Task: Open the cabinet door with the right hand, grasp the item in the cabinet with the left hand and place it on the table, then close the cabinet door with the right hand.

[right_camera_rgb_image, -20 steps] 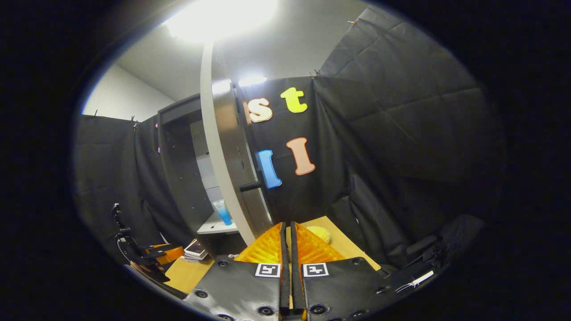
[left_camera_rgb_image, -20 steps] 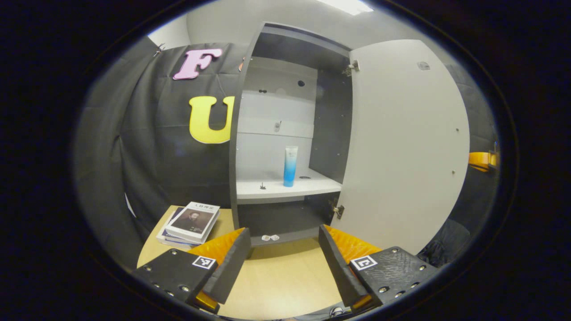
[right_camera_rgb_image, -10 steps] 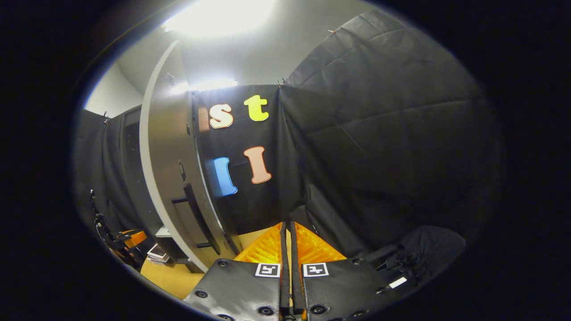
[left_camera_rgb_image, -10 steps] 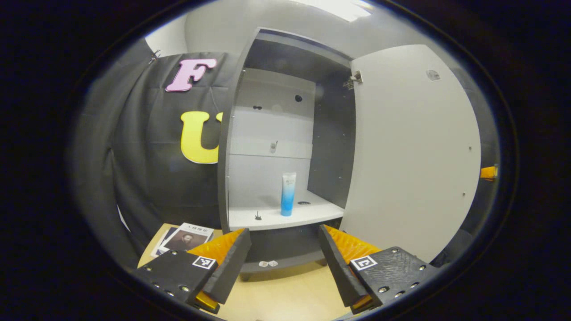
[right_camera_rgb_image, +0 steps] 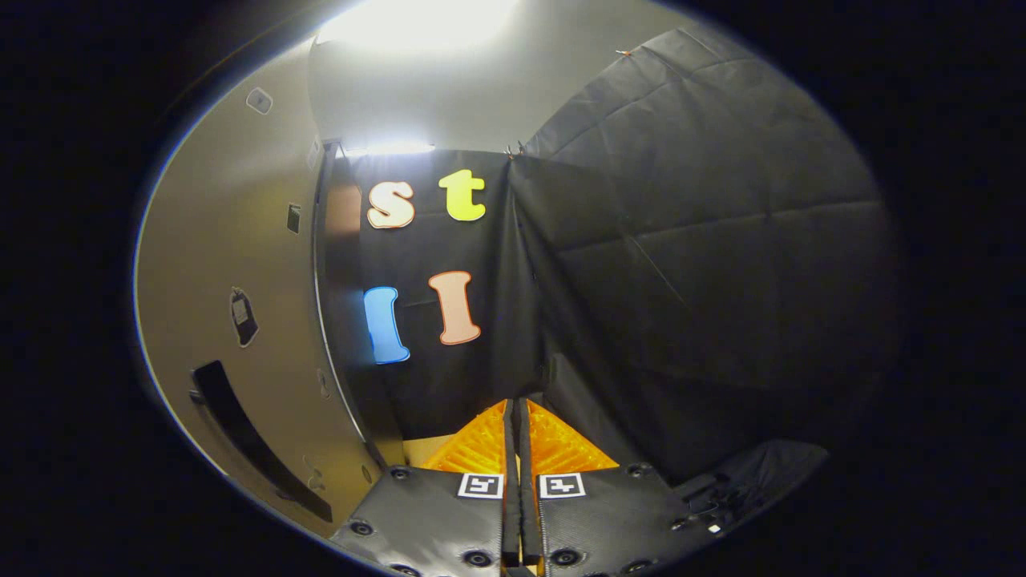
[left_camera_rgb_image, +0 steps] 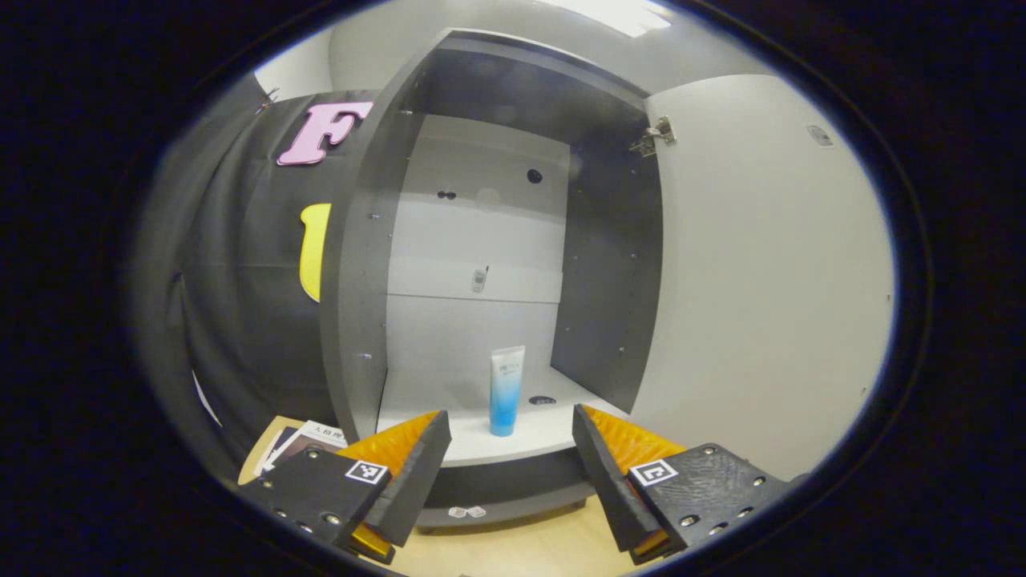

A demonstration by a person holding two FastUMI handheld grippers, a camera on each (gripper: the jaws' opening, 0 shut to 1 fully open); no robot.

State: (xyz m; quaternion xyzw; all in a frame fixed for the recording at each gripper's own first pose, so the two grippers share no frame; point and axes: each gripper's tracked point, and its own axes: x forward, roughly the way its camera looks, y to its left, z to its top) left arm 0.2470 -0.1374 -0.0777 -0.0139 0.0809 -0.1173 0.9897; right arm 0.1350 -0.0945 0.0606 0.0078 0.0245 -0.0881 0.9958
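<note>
The cabinet [left_camera_rgb_image: 377,264] fills the frame's centre, its door [left_camera_rgb_image: 761,280] swung wide at right. A blue tube [left_camera_rgb_image: 506,390] stands upright on the shelf [left_camera_rgb_image: 521,445], lower centre. Left gripper [left_camera_rgb_image: 511,465] fingers are spread apart below it; right gripper [right_camera_rgb_image: 515,445] fingers are pressed together, empty.

I see the upright tube [left_camera_rgb_image: 505,390] on the cabinet shelf [left_camera_rgb_image: 513,449], open door [left_camera_rgb_image: 761,280] right, books [left_camera_rgb_image: 300,441] lower left on the table [left_camera_rgb_image: 521,549].
</note>
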